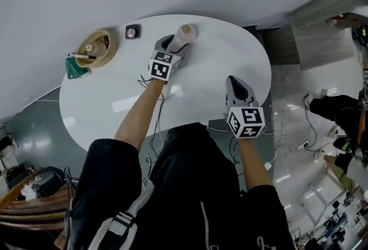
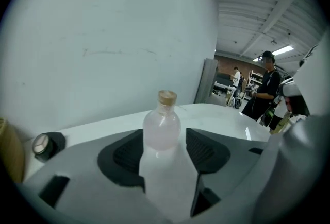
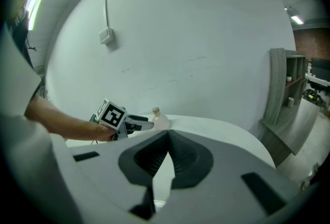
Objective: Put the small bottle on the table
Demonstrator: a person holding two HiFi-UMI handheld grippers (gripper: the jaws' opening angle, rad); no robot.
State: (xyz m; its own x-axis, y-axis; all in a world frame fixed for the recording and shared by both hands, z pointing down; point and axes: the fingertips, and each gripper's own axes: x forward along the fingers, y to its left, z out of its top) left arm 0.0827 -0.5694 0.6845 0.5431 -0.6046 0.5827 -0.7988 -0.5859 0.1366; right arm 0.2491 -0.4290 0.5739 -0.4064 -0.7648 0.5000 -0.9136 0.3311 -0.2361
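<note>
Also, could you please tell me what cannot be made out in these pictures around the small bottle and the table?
- Base of the small bottle: left gripper view, hidden behind the body of the left gripper; whether it stands on the table is unclear.
- Round black item: head view, too small to read its face.
- Tan dish: left gripper view, cut off by the left edge.

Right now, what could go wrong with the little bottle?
1. The small bottle is tall and narrow between the left gripper's pads. A crooked pull might tip it over.
2. It is close to the far rim of the table, so a shove forward might push it off the edge.
</note>
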